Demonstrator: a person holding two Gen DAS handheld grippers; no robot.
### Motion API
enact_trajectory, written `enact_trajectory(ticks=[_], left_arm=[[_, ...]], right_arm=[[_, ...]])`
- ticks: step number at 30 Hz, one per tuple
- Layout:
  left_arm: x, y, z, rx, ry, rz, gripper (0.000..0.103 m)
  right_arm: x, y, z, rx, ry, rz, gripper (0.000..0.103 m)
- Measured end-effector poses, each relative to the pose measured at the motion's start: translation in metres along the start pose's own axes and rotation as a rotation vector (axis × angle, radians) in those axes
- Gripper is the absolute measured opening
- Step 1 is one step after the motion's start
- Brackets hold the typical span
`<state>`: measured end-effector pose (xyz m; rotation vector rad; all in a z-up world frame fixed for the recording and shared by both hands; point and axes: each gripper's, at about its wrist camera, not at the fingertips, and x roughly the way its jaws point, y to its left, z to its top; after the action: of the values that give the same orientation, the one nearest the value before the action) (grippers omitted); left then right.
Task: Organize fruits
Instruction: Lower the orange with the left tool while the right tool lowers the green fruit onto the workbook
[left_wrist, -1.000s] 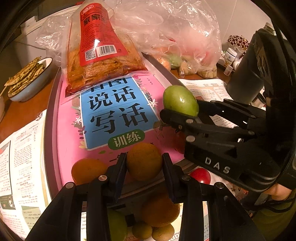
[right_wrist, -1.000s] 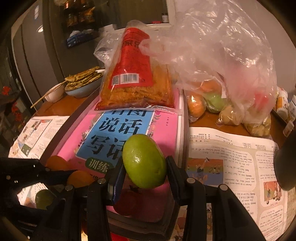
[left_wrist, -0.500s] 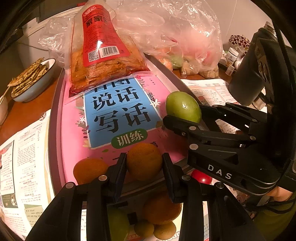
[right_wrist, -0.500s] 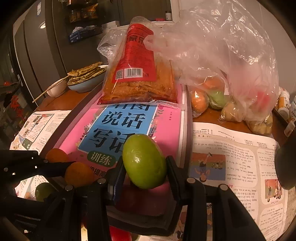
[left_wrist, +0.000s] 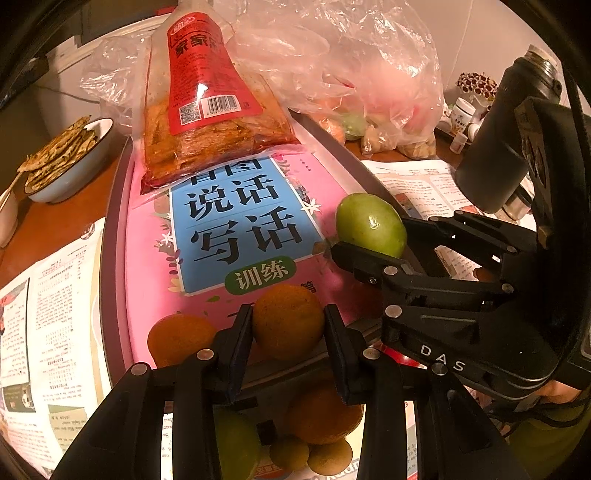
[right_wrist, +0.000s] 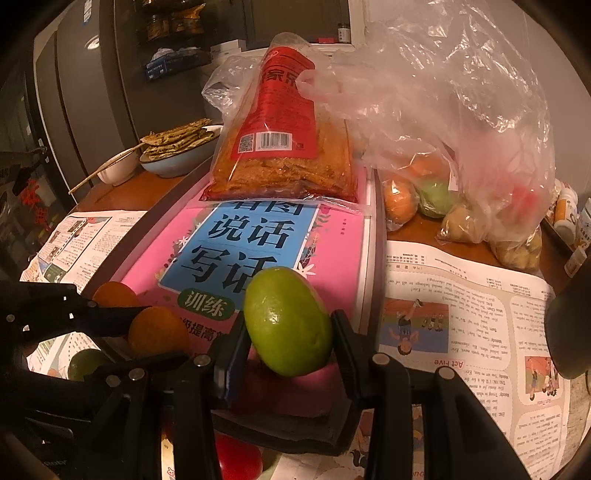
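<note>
My left gripper (left_wrist: 288, 328) is shut on an orange (left_wrist: 288, 319), held just above the near end of a pink book (left_wrist: 236, 221) that lies in a grey tray (left_wrist: 110, 229). A second orange (left_wrist: 177, 341) rests on the book to its left. My right gripper (right_wrist: 288, 339) is shut on a green oval fruit (right_wrist: 286, 321), also above the book's near end; in the left wrist view that green fruit (left_wrist: 369, 225) shows at right. Below the left gripper lie more fruits (left_wrist: 321, 417), orange, green and small brown ones. A red fruit (right_wrist: 236, 458) sits under the right gripper.
A red snack packet (left_wrist: 207, 107) leans on the book's far end. Clear plastic bags (right_wrist: 461, 155) with more fruit lie at the back right. A bowl of flatbreads (left_wrist: 66, 155) stands at left, a dark flask (left_wrist: 506, 140) at right. Newspaper (right_wrist: 461, 314) covers the table.
</note>
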<state>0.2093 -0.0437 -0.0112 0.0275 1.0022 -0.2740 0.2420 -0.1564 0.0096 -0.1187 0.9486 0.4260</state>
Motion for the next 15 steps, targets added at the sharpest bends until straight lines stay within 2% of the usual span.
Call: enact_trajectory(ticks=[15], left_arm=[[-0.0017, 0.0014, -0.0006, -0.008, 0.003, -0.005, 0.039]], right_arm=[[-0.0057, -0.0016, -0.0038, 0.017, -0.001, 0.028, 0.044]])
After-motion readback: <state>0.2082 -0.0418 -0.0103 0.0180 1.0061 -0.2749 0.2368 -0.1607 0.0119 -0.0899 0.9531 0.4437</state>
